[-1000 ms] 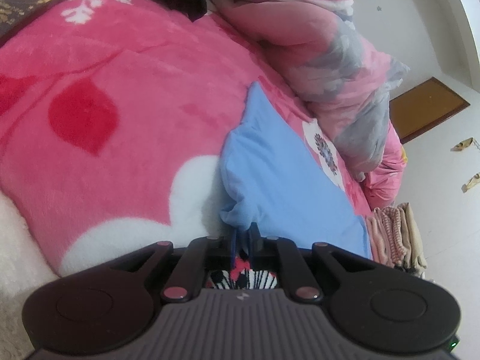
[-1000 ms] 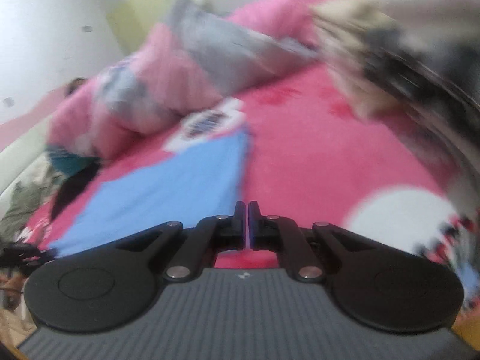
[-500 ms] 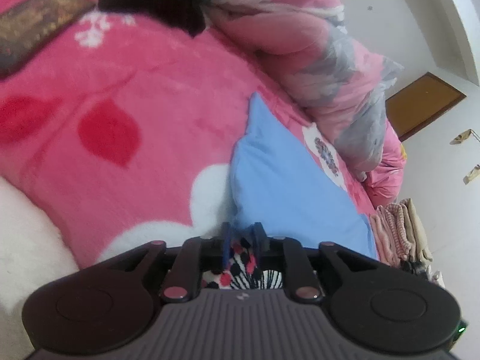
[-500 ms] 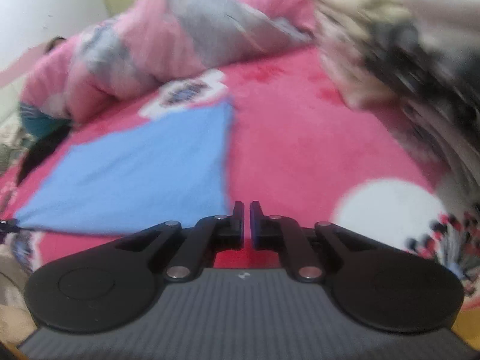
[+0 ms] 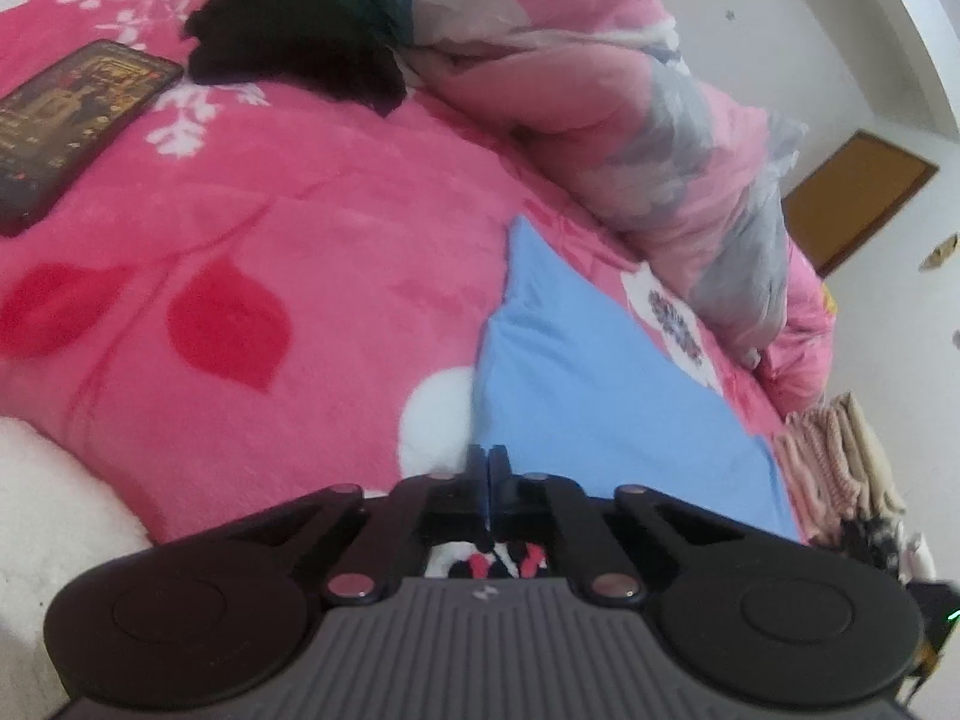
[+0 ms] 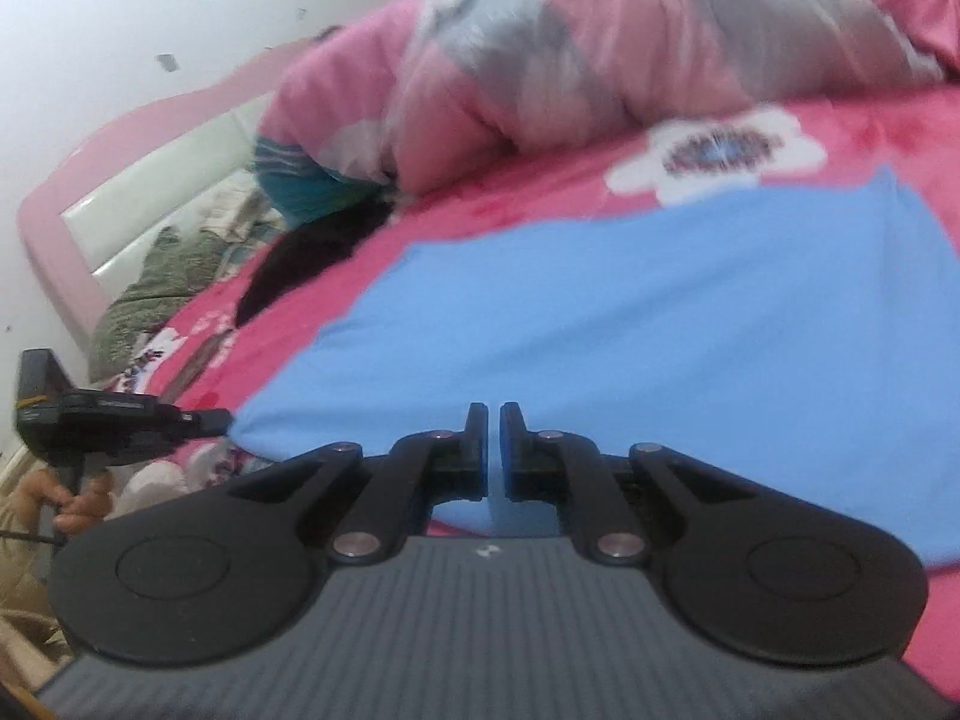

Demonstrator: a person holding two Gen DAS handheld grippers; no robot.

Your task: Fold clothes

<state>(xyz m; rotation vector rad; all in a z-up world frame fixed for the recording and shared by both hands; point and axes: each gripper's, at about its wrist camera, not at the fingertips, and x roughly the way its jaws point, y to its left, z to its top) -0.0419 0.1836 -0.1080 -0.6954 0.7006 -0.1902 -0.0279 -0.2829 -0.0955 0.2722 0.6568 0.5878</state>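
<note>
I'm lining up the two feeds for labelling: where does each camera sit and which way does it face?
Left wrist: on the left claw, looking down along it over the blue cloth towards the quilt; only its own shut fingers show.
Right wrist: on the right claw, facing across the cloth to the headboard; the left claw and a hand show.
Shared: blue cloth, quilt, pink blanket.
</note>
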